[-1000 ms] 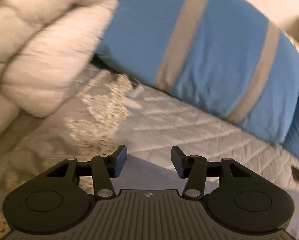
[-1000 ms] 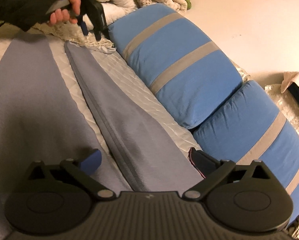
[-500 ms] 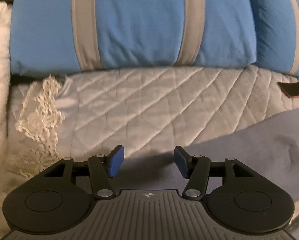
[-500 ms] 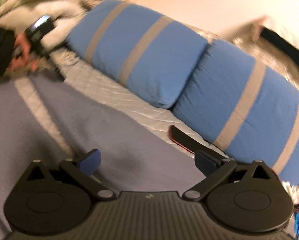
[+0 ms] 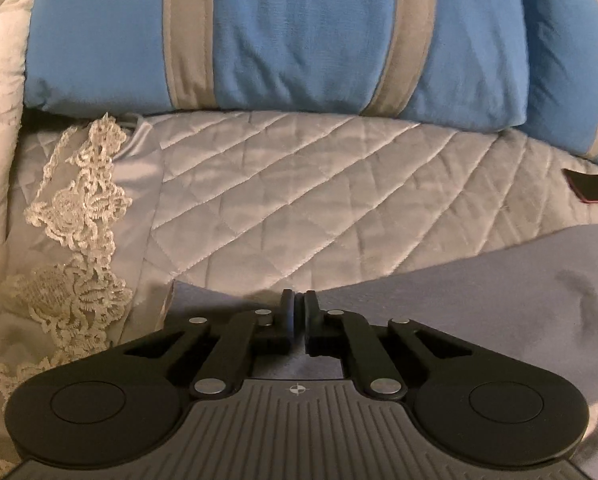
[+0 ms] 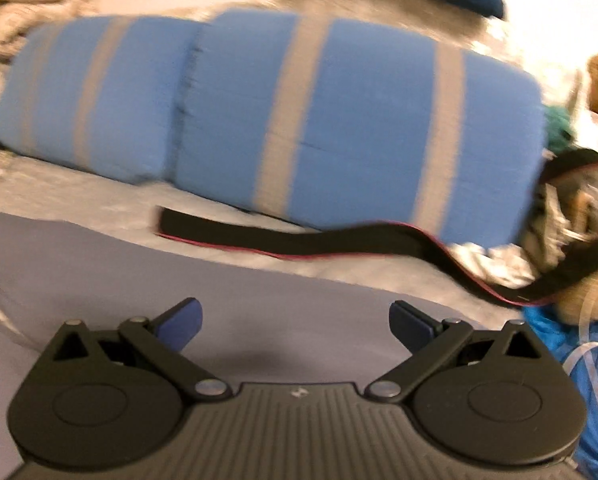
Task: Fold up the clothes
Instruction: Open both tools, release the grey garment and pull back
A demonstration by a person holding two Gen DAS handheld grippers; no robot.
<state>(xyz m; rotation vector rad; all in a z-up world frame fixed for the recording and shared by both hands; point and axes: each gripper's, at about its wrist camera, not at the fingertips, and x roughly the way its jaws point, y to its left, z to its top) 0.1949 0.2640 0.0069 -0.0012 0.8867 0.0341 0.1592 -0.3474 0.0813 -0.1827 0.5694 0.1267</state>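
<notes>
Left gripper (image 5: 298,306) clenched at the edge of the grey garment (image 5: 479,280), apparently pinching the hem, though the fabric between the pads is hard to confirm. Right gripper (image 6: 295,322) released, jaws wide, hovering directly over the same garment (image 6: 259,292). Garment spread flat on the quilted bedspread (image 5: 299,184), long axis running left to right before the blue striped pillows (image 5: 299,36). Smooth, thin knit; limp. Black strap (image 6: 299,238) just beyond.

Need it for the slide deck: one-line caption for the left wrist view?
Left tongs shut on the edge of the grey-lavender cloth garment on the quilted silver bedspread.
</notes>
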